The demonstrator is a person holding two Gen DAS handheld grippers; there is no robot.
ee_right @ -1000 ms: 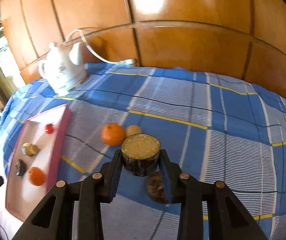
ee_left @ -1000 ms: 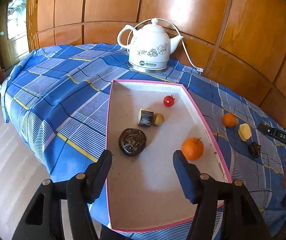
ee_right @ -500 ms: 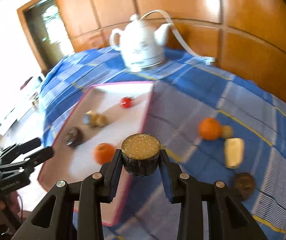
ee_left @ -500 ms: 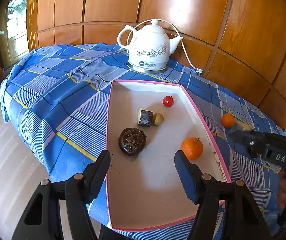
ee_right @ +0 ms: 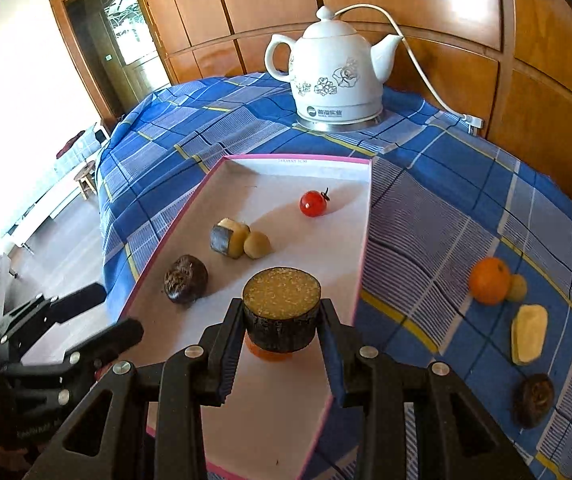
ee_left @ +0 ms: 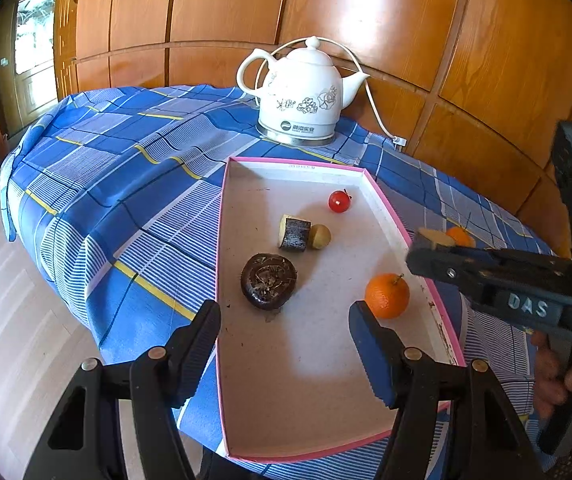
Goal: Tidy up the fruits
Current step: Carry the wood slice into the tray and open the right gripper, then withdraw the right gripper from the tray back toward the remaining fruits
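Dark-skinned fruit chunk with a grainy yellow cut top

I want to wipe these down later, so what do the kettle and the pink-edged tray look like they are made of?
The kettle looks like glazed ceramic: glossy white with printed flowers, on a shiny, metal-looking base ring. The tray looks like cardboard or paperboard, perhaps a box lid: thin upright walls, a matte off-white floor with small stains, and a pink outer edge. Neither material is certain from sight alone.

two oranges, one tomato, one kettle
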